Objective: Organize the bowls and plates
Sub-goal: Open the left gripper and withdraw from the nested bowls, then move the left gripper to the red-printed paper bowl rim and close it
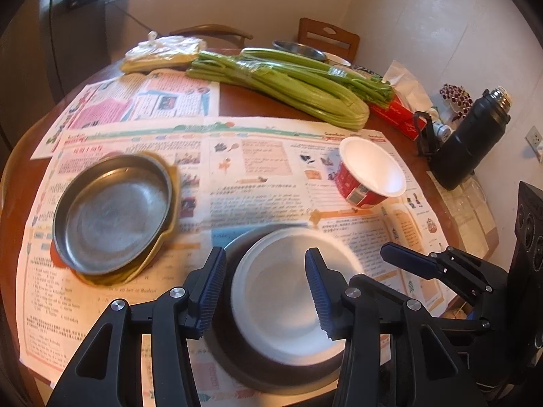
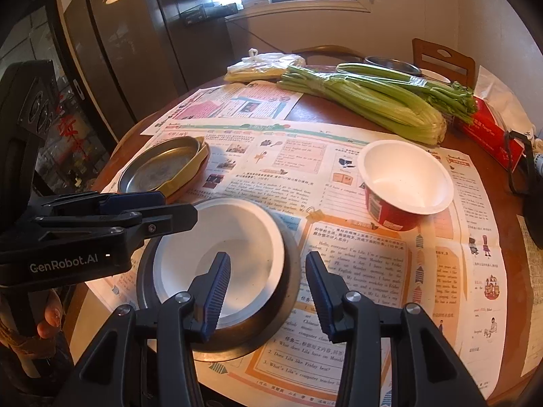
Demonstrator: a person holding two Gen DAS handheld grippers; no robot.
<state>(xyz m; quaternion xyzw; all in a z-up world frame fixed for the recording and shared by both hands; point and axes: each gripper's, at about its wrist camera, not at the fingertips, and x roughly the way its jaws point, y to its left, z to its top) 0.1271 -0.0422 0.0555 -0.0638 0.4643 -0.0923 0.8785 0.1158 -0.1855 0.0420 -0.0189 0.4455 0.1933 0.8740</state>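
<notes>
A white bowl (image 1: 281, 302) sits nested in a dark metal bowl (image 1: 230, 356) at the table's near edge; the pair also shows in the right wrist view (image 2: 237, 234). My left gripper (image 1: 266, 291) is open, its fingers straddling the white bowl's left part. My right gripper (image 2: 268, 291) is open over the bowls' right rim. A metal plate (image 1: 115, 210) lies on a yellow dish at the left, also in the right wrist view (image 2: 159, 169). A red paper bowl with white inside (image 1: 370, 173) stands at the right (image 2: 407, 179).
Newspapers (image 2: 305, 156) cover the round wooden table. Celery (image 1: 281, 81), a bagged packet (image 1: 163, 52), a steel bowl (image 1: 298, 49), a red tissue box (image 1: 397, 115) and a black flask (image 1: 471, 139) stand at the back and right. Chairs stand behind.
</notes>
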